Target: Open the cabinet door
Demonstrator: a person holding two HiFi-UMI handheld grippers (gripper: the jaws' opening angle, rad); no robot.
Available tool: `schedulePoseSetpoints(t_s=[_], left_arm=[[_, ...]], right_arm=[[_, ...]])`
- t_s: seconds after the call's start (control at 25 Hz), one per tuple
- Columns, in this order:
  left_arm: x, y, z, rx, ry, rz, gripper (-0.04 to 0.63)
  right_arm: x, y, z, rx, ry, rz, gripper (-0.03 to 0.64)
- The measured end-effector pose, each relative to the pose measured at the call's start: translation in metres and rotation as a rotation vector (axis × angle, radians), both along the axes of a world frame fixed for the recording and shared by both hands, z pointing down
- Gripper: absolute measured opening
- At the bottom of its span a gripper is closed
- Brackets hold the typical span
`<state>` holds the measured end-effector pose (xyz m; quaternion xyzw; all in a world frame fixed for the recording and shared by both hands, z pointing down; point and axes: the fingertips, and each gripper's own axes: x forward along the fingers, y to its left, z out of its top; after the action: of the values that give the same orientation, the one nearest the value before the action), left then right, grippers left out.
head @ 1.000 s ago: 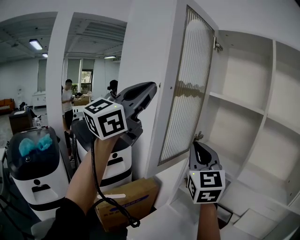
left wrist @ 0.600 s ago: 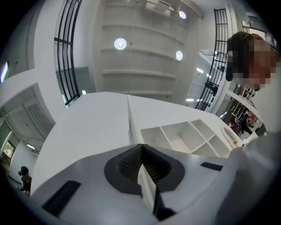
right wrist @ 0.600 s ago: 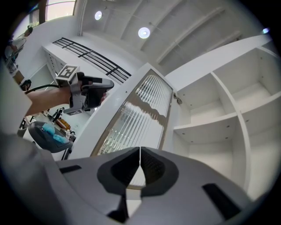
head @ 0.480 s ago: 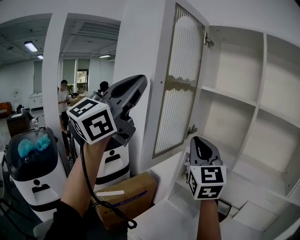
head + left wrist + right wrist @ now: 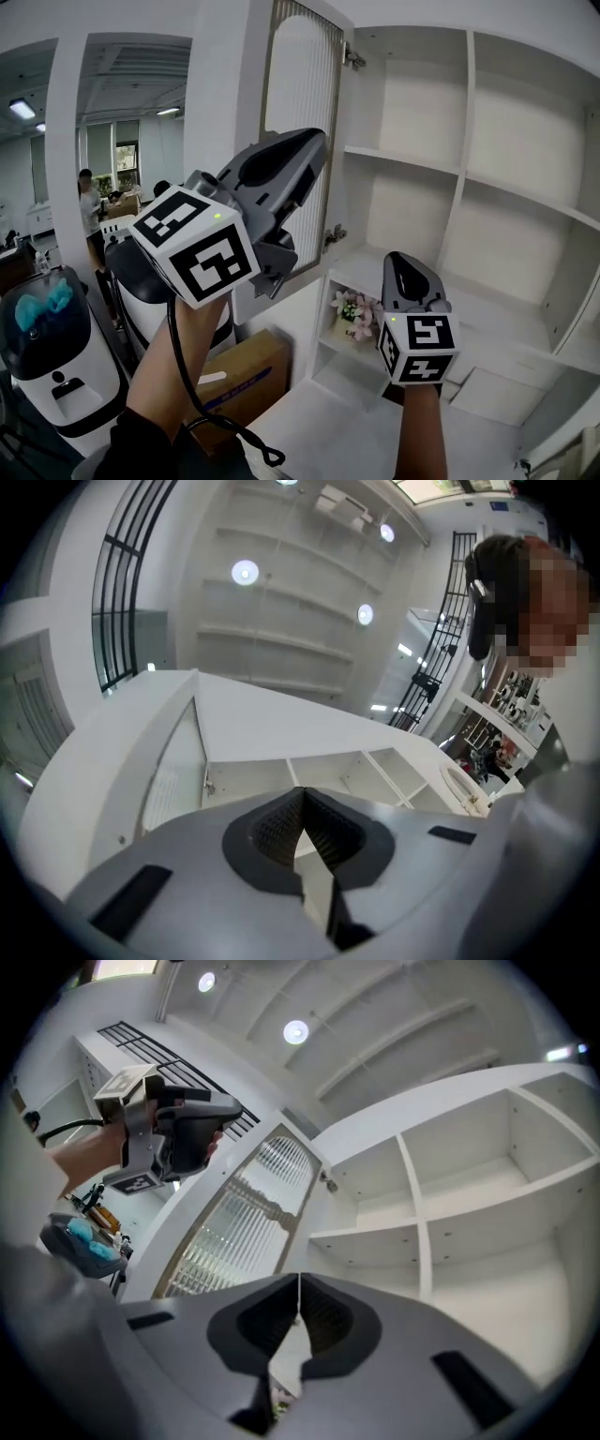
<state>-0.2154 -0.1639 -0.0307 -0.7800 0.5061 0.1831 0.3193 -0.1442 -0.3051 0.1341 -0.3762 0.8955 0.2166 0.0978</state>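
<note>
White-framed cabinet door with ribbed glass panel: in the head view it is standing swung wide at the left edge of the white open shelving, so the opening looks done. The left gripper is hovering before it and the right gripper lower, both apparently clear. In the left gripper view, the jaws are pressing together on nothing, door beyond. In the right gripper view, the jaws are likewise meeting, empty, probably because nothing needs pulling.
</note>
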Motion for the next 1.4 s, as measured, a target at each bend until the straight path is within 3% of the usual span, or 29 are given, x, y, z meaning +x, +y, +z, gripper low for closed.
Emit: schedulePoseSetpoints(t_s=[0.28,0.64,0.76,1.04,1.4], left_arm=[[0.080,-0.076,0.038,-0.080,-0.020,0.092,0.009],[0.206,-0.131,0.070,-0.146,-0.017,0.340,0.009],[0.233,-0.138,0.075,-0.163,-0.004,0.402,0.009],[0.255,-0.149,0.095,-0.185,-0.015,0.399,0.009],[0.234,-0.173,0.141,-0.263,-0.021,0.299,0.009]], right_arm=[[0.092,-0.020,0.004,-0.011,-0.008,0.187,0.021],[0.245,-0.018,0.007,-0.024,-0.019,0.525,0.021],[0.280,-0.010,0.007,-0.022,-0.024,0.605,0.021],[0.306,-0.004,0.010,-0.017,-0.021,0.663,0.021],[0.280,-0.021,0.034,-0.064,-0.016,0.609,0.021]])
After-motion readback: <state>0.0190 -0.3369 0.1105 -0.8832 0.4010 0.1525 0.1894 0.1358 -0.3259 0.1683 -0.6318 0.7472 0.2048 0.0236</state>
